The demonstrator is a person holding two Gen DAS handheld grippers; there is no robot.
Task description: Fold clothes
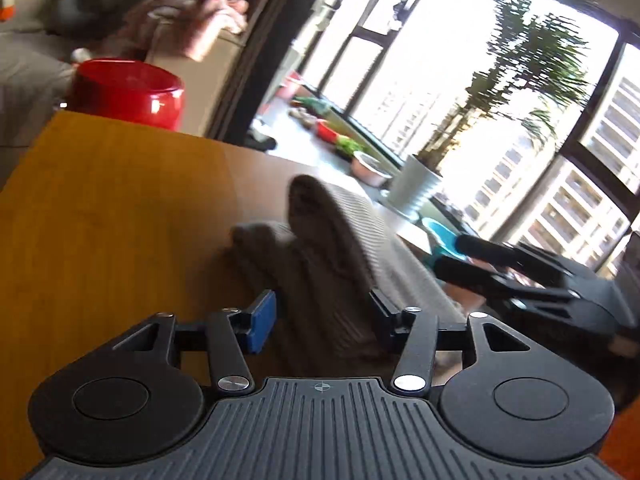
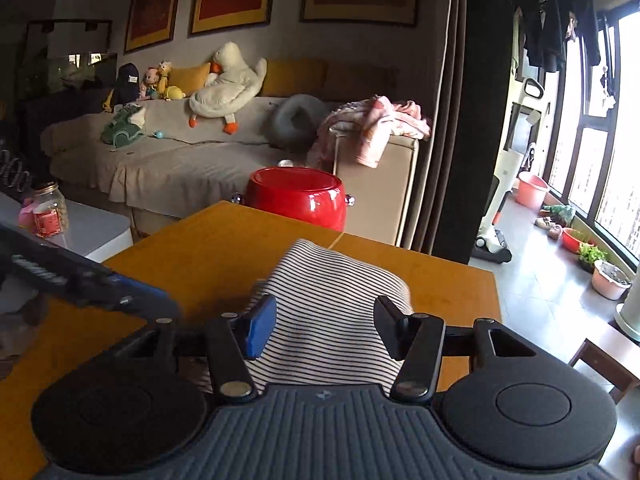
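A grey-and-white striped garment [image 1: 332, 240] lies bunched on the wooden table [image 1: 100, 200]. One fold of it stands up as a hump. My left gripper [image 1: 322, 316] has the bunched cloth filling the gap between its blue pad and black finger, and both press on it. In the right wrist view the same garment [image 2: 332, 292] spreads flat under and between the fingers of my right gripper [image 2: 324, 326], which stand apart without pinching it. The right gripper [image 1: 448, 256] also shows blurred at the cloth's right edge. The left gripper [image 2: 168, 306] reaches in from the left.
A red glossy pot [image 2: 296, 200] stands beyond the table's far edge [image 2: 360, 236]. Behind it are a sofa with soft toys [image 2: 228, 84] and a heap of pink clothes [image 2: 376, 124]. A glass jar [image 2: 50, 212] is at the left, and pots and a white planter [image 1: 414, 188] line the window.
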